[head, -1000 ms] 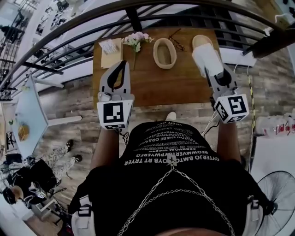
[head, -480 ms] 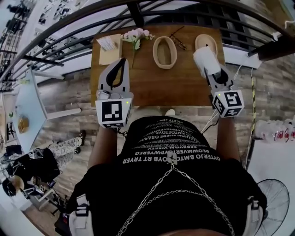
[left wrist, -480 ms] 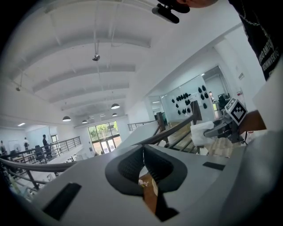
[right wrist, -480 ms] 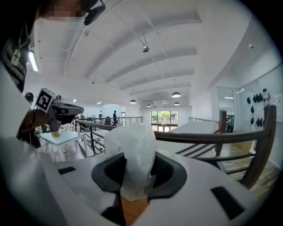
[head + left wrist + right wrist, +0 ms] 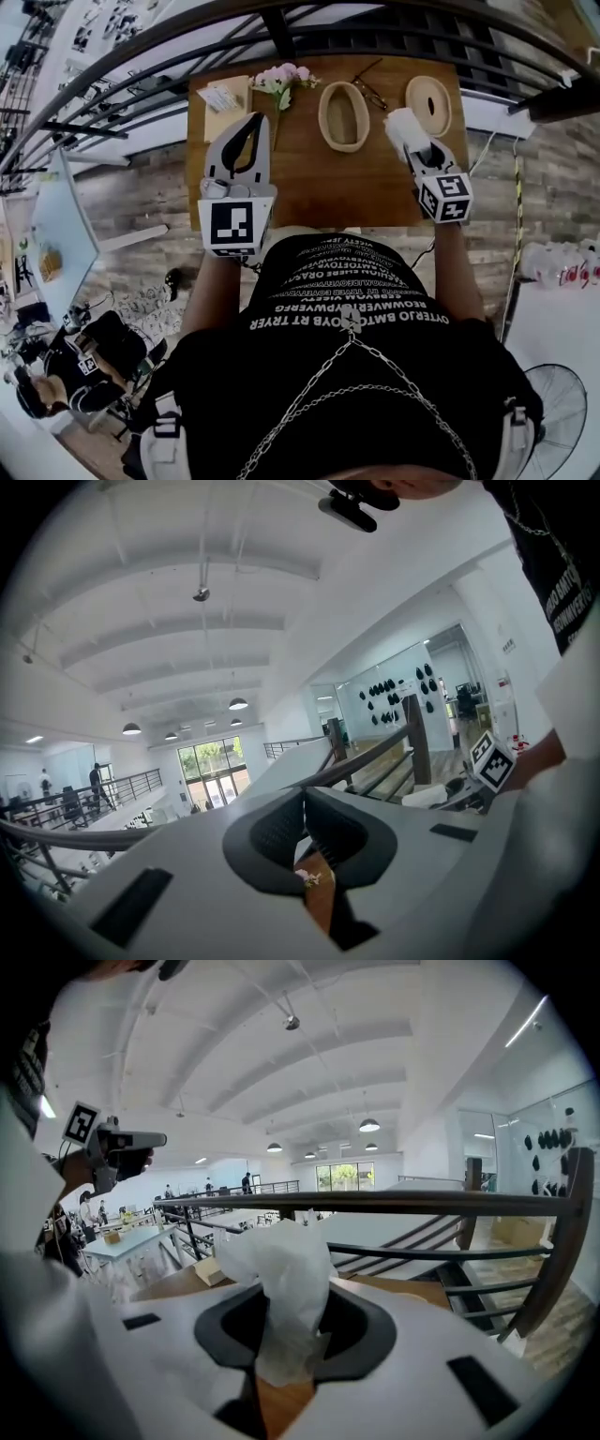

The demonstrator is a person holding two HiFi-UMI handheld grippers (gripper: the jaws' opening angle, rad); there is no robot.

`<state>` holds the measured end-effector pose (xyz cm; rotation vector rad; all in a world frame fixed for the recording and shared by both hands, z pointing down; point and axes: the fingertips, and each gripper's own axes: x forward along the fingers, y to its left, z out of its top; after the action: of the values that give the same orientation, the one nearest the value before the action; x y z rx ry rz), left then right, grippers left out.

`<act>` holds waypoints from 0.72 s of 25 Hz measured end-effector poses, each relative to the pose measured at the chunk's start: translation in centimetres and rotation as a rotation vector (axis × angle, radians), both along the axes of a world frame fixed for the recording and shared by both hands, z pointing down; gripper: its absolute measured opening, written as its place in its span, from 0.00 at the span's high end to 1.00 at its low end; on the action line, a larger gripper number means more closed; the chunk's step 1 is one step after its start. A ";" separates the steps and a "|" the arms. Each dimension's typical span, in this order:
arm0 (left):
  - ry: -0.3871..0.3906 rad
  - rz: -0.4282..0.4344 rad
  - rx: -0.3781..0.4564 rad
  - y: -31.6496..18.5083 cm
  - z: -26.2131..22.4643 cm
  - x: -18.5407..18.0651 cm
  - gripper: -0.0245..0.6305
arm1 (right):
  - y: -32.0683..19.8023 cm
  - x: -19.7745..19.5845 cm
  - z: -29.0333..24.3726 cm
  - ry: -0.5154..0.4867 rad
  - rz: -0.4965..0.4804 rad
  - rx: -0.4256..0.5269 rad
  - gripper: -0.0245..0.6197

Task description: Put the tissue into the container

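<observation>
A crumpled white tissue [image 5: 403, 127] sticks out of my right gripper [image 5: 412, 142], which is shut on it above the right part of the wooden table [image 5: 314, 183]. In the right gripper view the tissue [image 5: 281, 1269] bulges up between the jaws. An oval tan container [image 5: 343, 115] lies at the table's far middle, and a rounder one [image 5: 428, 101] at the far right. The tissue hangs on the near side, between the two. My left gripper [image 5: 251, 127] hovers over the left side of the table, its jaws shut and holding nothing [image 5: 302, 799].
Pink flowers [image 5: 281, 80], a pair of glasses [image 5: 367, 84] and a tan pad with a white packet [image 5: 223, 101] lie along the far edge. A dark railing [image 5: 281, 28] runs just beyond the table. The person's body fills the near side.
My right gripper has moved forward and a little left with the tissue, off the round container and toward the gap between the two. The left gripper has hardly moved.
</observation>
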<state>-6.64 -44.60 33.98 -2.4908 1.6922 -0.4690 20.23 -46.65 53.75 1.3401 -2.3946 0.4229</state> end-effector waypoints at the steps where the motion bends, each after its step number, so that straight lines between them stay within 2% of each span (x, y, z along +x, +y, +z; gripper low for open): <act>1: 0.002 0.000 -0.004 -0.6 0.1 -0.5 0.92 | -0.5 -0.5 1.0 0.007 -0.003 -0.017 0.78; 7: 0.013 0.020 -0.061 -3.2 2.5 -2.1 0.92 | -2.5 -3.9 7.1 0.035 -0.032 -0.136 0.78; 13: 0.030 0.010 -0.134 -6.6 5.7 -5.3 0.92 | -5.7 -8.1 12.9 0.058 -0.062 -0.250 0.78; 18: 0.029 0.025 -0.179 -6.3 6.2 -5.3 0.92 | -6.4 -9.5 14.0 0.075 -0.081 -0.301 0.78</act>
<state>-11.95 -50.89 40.16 -2.6508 1.6970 -0.6103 10.70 -53.04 67.77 1.1026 -2.2091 0.6670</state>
